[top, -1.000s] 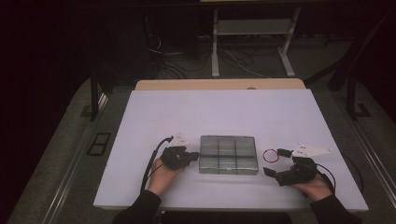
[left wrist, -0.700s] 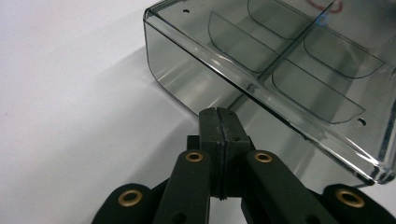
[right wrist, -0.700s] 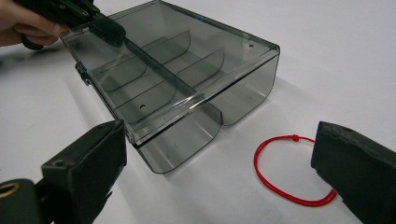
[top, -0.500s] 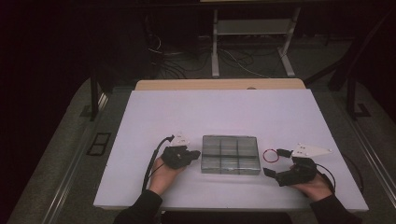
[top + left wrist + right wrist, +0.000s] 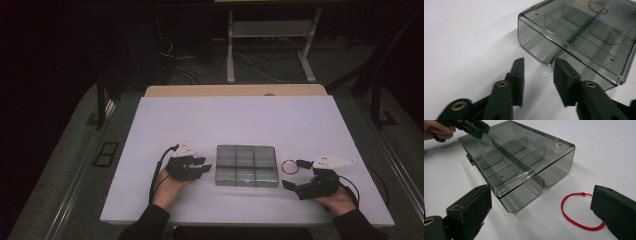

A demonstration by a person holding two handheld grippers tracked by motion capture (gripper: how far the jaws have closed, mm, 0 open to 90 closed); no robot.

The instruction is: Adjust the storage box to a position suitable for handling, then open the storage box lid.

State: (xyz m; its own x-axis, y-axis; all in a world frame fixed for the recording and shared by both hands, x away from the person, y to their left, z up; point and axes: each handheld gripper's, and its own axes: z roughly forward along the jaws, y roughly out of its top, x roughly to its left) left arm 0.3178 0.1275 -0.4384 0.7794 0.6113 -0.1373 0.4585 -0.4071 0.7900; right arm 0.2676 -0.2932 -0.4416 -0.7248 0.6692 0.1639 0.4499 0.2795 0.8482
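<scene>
Smoky clear divider box (image 5: pixel 246 165) sits lid shut near the front-middle of the white worktop (image 5: pixel 240 120). Left tongs (image 5: pixel 202 164) part open, empty, tips just beside the box's left end, not touching. Right tongs (image 5: pixel 296 173) spread wide, empty, straddling a red cord loop (image 5: pixel 289 166) that lies flat just right of the box.

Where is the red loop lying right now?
In the high view the red loop lies flat on the white table, just right of the clear compartment box, between the open right gripper's jaws.
</scene>
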